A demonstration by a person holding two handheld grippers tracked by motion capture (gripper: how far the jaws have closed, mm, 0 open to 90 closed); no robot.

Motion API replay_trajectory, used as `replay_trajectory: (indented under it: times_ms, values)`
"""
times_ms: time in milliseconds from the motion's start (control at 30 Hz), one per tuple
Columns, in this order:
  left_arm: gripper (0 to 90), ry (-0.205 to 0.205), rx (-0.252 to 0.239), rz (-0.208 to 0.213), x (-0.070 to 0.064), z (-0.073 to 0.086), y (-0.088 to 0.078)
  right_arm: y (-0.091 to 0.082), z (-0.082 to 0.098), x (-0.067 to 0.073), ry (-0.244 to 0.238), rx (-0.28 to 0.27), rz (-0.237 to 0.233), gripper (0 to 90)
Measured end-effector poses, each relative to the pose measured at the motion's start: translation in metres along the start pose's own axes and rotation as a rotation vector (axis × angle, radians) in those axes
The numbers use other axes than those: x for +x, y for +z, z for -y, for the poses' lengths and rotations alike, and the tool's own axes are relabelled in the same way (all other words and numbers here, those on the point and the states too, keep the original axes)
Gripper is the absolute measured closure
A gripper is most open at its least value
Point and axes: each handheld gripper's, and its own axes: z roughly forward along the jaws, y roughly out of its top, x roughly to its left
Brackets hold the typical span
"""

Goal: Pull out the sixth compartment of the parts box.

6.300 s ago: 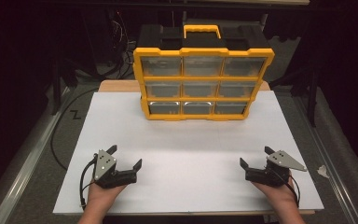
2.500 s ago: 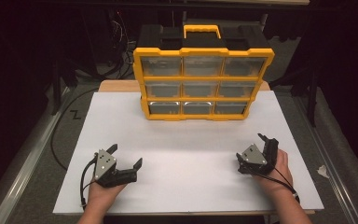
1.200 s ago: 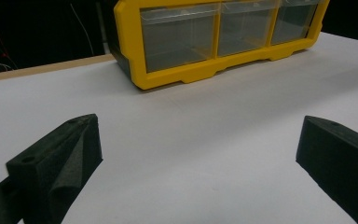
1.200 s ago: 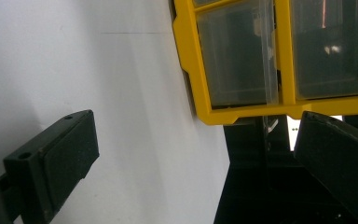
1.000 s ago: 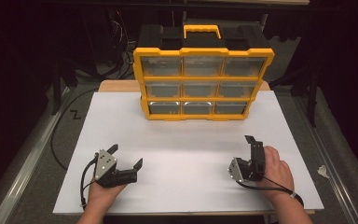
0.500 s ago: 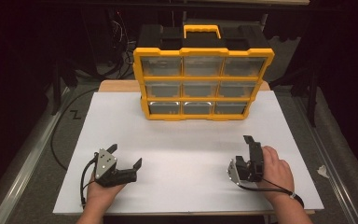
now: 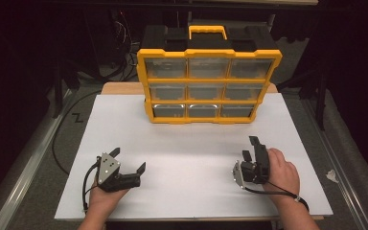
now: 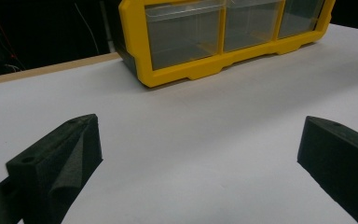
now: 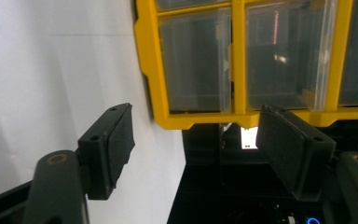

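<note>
Both claws sit low at the near edge of the white-topped table (image 7: 187, 158), well apart from each other. Left claw (image 7: 128, 165) rests in the person's left hand (image 7: 106, 196), its jaws spread wide with nothing between them but bare white surface, as the left gripper view confirms. Right claw (image 7: 251, 147), held in the right hand (image 7: 280, 170), is rolled onto its side so one jaw stands above the other; its jaws have just been closing and now stand partly apart, gripping nothing and touching nothing.

Between the two claws and ahead of them lies a broad stretch of open white table, free on all sides up to the left and right edges, where grey floor (image 7: 38, 158) drops away.

At the far end stands the yellow-framed plastic organiser case with nine clear drawers and a black back (image 7: 208, 86), upright, its yellow handle (image 7: 207, 30) on top, its base on the table's far part. Through the right gripper view the case's lower drawers appear beyond the jaws, well off from them. Dark cables (image 7: 120, 57) lie behind the case.
</note>
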Motion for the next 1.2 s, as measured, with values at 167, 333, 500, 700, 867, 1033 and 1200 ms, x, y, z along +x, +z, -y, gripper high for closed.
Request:
replay_trajectory:
  times_ms: [167,333,500,700,867,1033,1200]
  values:
    - [0.5,0.006,-0.002,0.001,0.000,0.000,0.000,0.007,-0.005,-0.002,0.016,0.002,0.032,36.2]
    - [0.6,0.007,-0.008,0.003,0.000,0.000,0.000,0.013,-0.007,-0.006,0.016,0.021,0.045,38.1]
    - [0.6,0.011,-0.005,0.004,0.000,0.000,0.000,0.022,-0.006,-0.016,0.011,0.020,0.066,40.1]
    - [0.6,0.008,-0.004,0.002,0.000,0.000,0.000,0.035,-0.006,-0.030,0.015,0.029,0.086,42.3]
    - [0.6,0.007,-0.004,0.005,0.000,0.001,0.000,0.045,-0.008,-0.045,0.015,0.021,0.106,44.5]
    - [0.6,0.010,-0.005,0.011,0.000,0.001,0.000,0.051,-0.012,-0.058,0.032,0.025,0.119,46.1]
    - [0.6,0.011,-0.010,0.016,-0.001,0.001,0.000,0.060,-0.016,-0.072,0.048,0.022,0.124,47.2]
